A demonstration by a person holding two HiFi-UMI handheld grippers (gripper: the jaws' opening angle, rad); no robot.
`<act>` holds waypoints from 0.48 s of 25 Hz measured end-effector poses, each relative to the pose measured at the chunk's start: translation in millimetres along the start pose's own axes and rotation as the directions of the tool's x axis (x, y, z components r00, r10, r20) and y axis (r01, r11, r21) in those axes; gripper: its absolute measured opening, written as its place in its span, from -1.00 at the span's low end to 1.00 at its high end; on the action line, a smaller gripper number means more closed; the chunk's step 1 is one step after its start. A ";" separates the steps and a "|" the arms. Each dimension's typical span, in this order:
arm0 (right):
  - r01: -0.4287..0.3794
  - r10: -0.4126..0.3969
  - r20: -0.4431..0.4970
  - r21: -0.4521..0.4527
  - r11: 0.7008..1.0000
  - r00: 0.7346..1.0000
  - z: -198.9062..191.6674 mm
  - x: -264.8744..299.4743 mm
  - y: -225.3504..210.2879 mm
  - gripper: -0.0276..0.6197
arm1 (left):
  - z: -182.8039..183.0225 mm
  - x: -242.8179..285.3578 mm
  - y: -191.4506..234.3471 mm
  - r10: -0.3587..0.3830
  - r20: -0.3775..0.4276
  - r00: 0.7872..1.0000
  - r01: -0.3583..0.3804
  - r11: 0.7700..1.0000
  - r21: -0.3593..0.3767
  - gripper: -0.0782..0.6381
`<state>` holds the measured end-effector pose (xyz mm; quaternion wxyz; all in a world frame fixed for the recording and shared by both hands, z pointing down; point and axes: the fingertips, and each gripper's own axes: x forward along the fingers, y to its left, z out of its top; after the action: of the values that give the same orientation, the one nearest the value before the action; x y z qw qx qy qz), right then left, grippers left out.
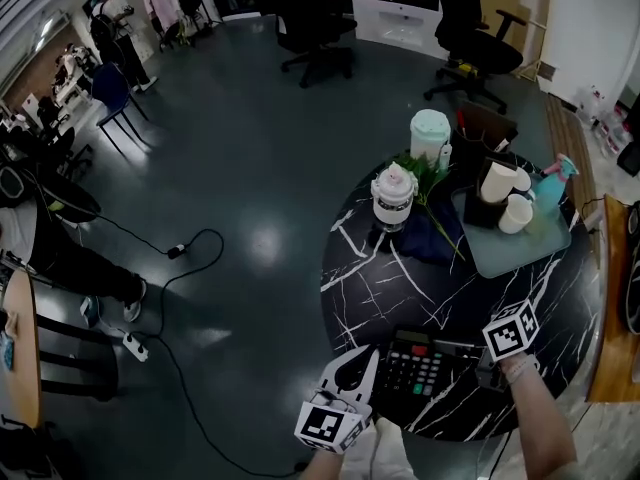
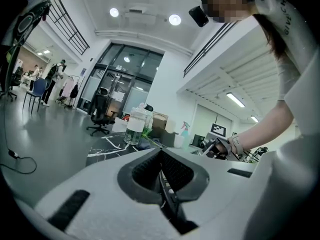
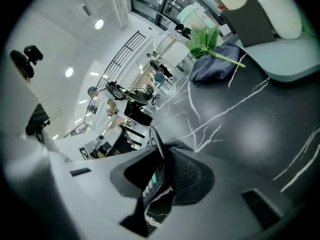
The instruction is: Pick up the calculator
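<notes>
Calculator [image 1: 420,366] lies with its edge pinched inside the right tool [image 3: 161,159].

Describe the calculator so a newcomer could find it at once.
Find the round black table veined with white. At its near edge, away from the bottles and tray at the back, lies the calculator between the left gripper and the right gripper. It is the only flat keyed thing, dark with red and green keys.
</notes>
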<state>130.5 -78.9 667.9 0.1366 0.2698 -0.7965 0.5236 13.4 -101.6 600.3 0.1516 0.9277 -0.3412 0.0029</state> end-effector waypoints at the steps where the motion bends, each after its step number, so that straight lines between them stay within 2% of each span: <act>1: -0.020 0.020 0.011 0.007 1.000 1.000 -1.6 -0.7 2.5 -0.67 | -1.1 -0.9 0.4 0.000 0.000 1.000 0.000 1.000 -0.001 -0.76; 4: -0.065 0.062 0.075 0.036 0.997 0.995 -4.1 -3.4 11.3 -0.74 | -3.5 -4.0 1.8 -0.003 -0.005 1.000 0.003 1.000 -0.009 -0.76; 8: -0.062 0.051 0.157 0.067 0.996 0.986 -3.7 -9.8 13.9 -0.76 | 0.8 -7.2 6.3 0.007 -0.007 1.000 -0.008 1.000 -0.018 -0.76; 12: -0.094 0.073 0.245 0.075 0.993 0.967 7.5 -25.1 25.9 -0.76 | 11.4 -8.5 5.5 0.001 0.000 1.000 -0.001 1.000 -0.009 -0.76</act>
<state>136.7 -70.5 632.6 0.0046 0.3033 -0.7946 0.5259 2.3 -103.5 590.0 0.1559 0.9268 -0.3416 0.0013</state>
